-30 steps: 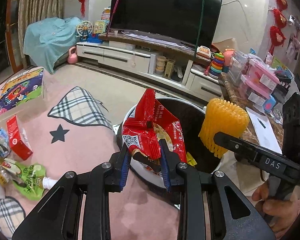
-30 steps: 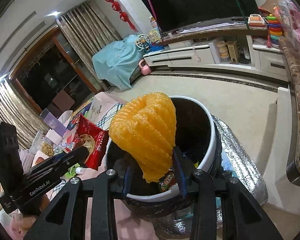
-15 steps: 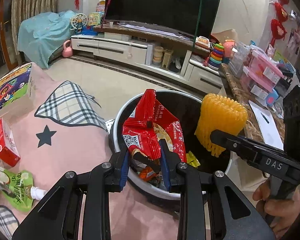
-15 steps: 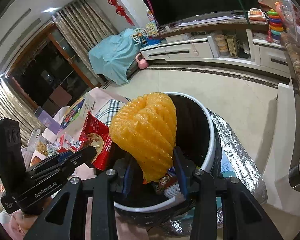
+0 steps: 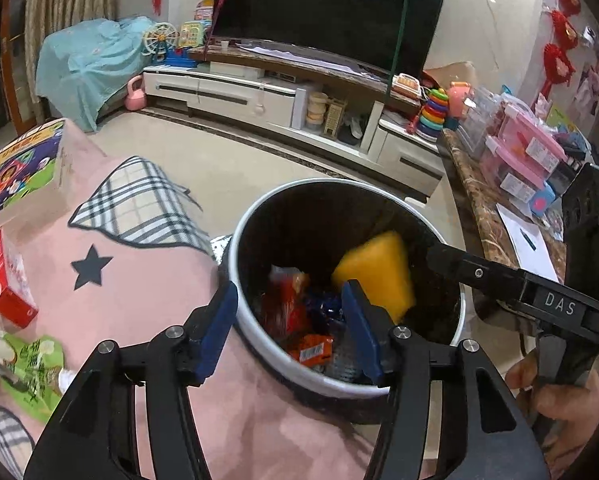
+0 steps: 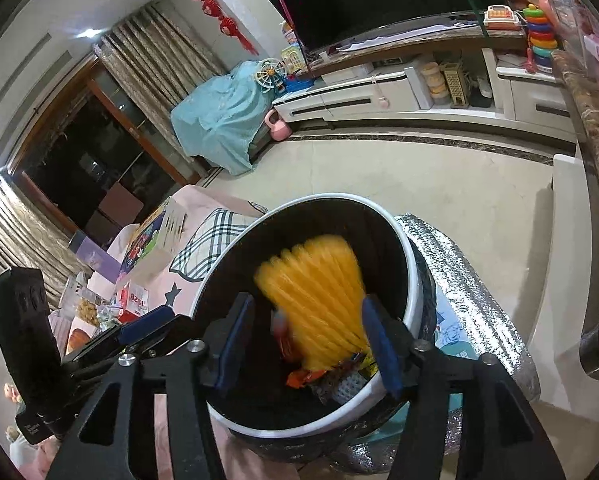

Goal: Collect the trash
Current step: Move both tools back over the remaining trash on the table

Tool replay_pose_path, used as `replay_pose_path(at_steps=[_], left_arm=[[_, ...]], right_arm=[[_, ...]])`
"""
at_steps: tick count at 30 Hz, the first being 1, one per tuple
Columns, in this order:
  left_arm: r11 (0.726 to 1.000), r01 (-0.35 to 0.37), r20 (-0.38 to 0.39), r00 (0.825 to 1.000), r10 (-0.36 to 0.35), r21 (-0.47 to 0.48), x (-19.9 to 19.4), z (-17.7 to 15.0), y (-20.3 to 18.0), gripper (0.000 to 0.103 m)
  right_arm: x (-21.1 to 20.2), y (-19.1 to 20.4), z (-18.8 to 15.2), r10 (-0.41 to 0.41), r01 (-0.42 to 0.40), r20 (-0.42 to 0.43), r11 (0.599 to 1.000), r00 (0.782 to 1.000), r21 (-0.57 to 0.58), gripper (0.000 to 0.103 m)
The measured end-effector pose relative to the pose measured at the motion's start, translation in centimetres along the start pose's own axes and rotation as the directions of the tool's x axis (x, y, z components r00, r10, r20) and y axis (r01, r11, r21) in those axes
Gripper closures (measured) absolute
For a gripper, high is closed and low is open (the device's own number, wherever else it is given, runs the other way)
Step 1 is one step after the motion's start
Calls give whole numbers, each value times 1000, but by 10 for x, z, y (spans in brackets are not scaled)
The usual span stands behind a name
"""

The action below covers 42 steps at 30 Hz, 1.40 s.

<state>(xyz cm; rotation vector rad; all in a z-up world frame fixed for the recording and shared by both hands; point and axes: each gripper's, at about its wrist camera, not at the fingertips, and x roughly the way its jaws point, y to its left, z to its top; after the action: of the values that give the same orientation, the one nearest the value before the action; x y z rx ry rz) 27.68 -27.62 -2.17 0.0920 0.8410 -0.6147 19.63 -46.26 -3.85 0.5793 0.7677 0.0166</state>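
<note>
As both grippers' jaws spread open, orange ribbed foam net (image 6: 315,304) and red snack wrapper (image 5: 283,304) drop below left gripper (image 5: 289,328) and right gripper (image 6: 307,340) into white-rimmed black bin (image 5: 259,216); released as trash.

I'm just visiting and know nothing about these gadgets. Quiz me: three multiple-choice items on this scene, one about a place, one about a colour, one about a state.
1. Where is the yellow foam net?
A. On the pink cloth
B. Inside the bin
C. On the TV cabinet

2. What colour is the bin's rim?
A. White
B. Red
C. Green

3. How do the left gripper's jaws stand?
A. Clamped on a red wrapper
B. Clamped on the bin's rim
C. Apart, holding nothing

Key: 1 B, it shows blurred against the bin's dark inside, below the rim. 2 A, a white ring circles the black interior. 3 C, the blue pads stand apart and opening, with the red wrapper down among the trash.
</note>
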Motion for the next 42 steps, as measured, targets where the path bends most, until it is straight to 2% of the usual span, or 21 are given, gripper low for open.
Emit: replay_pose_path(at_steps=[4, 9, 11, 18, 24, 33, 42], left_arm=[[1000, -5, 23, 1000, 6, -30, -15, -12, 10, 44], [997, -19, 48, 999, 23, -80, -39, -37, 25, 40], [994, -23, 51, 998, 29, -107, -47, -49, 34, 40], [979, -55, 39, 997, 64, -196, -72, -88, 67, 38], [943, -95, 38, 993, 113, -320, -104, -127, 108, 38], [912, -190, 39, 975, 218, -364, -140, -163, 147, 38], [872, -258, 17, 957, 291, -417, -156, -178, 183, 38]], right_arm=[[-4, 7, -3, 10, -10, 11, 1000, 1000, -1, 37], [-13, 27, -17, 44, -43, 45, 999, 998, -30, 16], [-15, 39, -24, 59, -56, 54, 997, 997, -55, 14], [-13, 81, -58, 114, -105, 41, 977, 993, -185, 13], [-5, 103, -81, 149, -147, -3, 966, 989, -211, 13], [14, 141, -103, 179, -192, -73, 945, 981, -265, 13], [45, 178, -123, 170, -218, -163, 909, 972, -354, 13]])
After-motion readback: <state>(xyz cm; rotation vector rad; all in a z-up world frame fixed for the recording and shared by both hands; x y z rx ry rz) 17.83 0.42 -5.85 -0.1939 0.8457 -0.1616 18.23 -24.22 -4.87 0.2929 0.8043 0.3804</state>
